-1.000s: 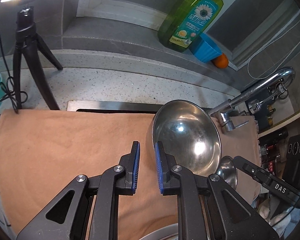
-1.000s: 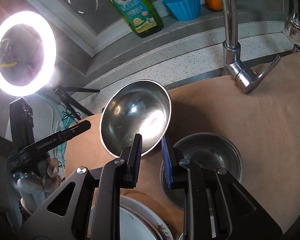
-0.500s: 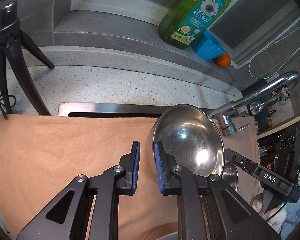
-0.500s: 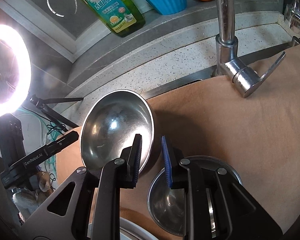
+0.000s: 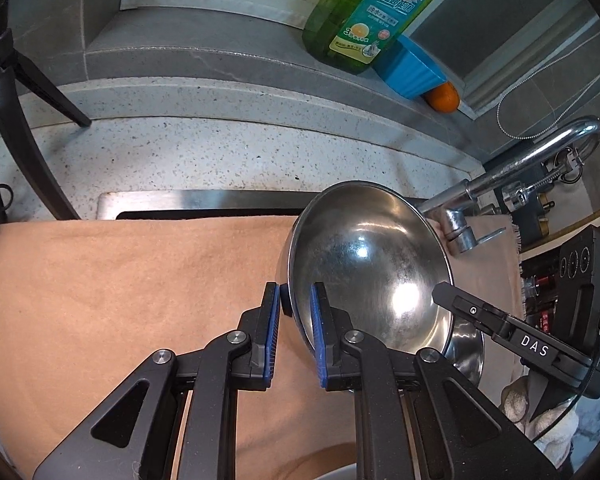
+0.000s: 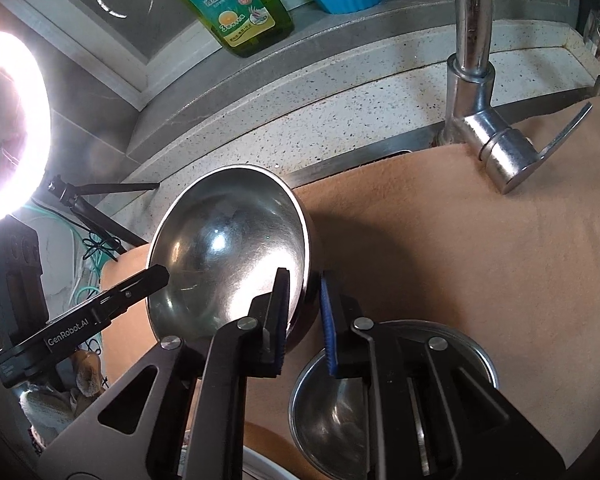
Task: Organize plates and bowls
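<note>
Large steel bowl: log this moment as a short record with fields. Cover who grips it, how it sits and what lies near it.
item: large steel bowl
pose: tipped up on edge, hollow facing both wrist cameras
left gripper: shut on the rim, one finger inside, one outside
right gripper: jaws have just been closing; shut on another part of the rim
nearby: small steel bowl, upright on the tan cloth, beside the large bowl
large bowl touching cloth: cannot tell
</note>
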{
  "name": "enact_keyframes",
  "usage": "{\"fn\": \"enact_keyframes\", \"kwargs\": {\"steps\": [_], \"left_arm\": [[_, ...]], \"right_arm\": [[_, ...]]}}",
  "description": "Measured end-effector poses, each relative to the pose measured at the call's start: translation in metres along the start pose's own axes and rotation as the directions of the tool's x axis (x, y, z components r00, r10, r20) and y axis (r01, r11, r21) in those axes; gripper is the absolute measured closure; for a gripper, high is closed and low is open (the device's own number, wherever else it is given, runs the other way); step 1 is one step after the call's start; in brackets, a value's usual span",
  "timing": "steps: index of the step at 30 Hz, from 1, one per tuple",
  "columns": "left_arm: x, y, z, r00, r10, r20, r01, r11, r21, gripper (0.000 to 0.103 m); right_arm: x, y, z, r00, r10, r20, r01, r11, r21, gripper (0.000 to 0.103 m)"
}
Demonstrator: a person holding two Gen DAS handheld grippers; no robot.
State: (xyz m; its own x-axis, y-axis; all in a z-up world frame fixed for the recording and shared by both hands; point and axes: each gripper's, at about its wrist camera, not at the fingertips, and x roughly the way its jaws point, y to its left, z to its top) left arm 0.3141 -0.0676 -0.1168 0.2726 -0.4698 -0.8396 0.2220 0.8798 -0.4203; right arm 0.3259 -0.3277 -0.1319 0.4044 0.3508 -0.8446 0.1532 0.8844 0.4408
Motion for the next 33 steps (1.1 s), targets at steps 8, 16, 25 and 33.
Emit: {"fn": "enact_keyframes", "kwargs": {"steps": [8,16,25,33], "left_arm": [[-0.011,-0.001,-0.009,1.0,0.014,0.021,-0.014,1.0,-0.007,0.089],[-0.038,0.008,-0.029,0.997,0.028,0.069,-0.025,0.999,-0.044,0.089],[-0.077,0.023,-0.068,0.989,0.068,0.128,-0.055,0.993,-0.101,0.089],[-0.109,0.037,-0.104,0.977,0.117,0.179,-0.085,0.98,-0.177,0.089]], "right_arm": [[-0.006,0.007,-0.006,1.0,-0.007,-0.002,0.007,0.999,-0.038,0.09],[-0.02,0.029,-0.018,1.0,0.02,0.002,-0.02,0.993,-0.115,0.09],[-0.03,0.063,-0.046,0.996,0.075,-0.045,-0.083,0.973,-0.217,0.09],[-0.033,0.095,-0.077,0.988,0.117,-0.104,-0.143,0.942,-0.305,0.09]]}}
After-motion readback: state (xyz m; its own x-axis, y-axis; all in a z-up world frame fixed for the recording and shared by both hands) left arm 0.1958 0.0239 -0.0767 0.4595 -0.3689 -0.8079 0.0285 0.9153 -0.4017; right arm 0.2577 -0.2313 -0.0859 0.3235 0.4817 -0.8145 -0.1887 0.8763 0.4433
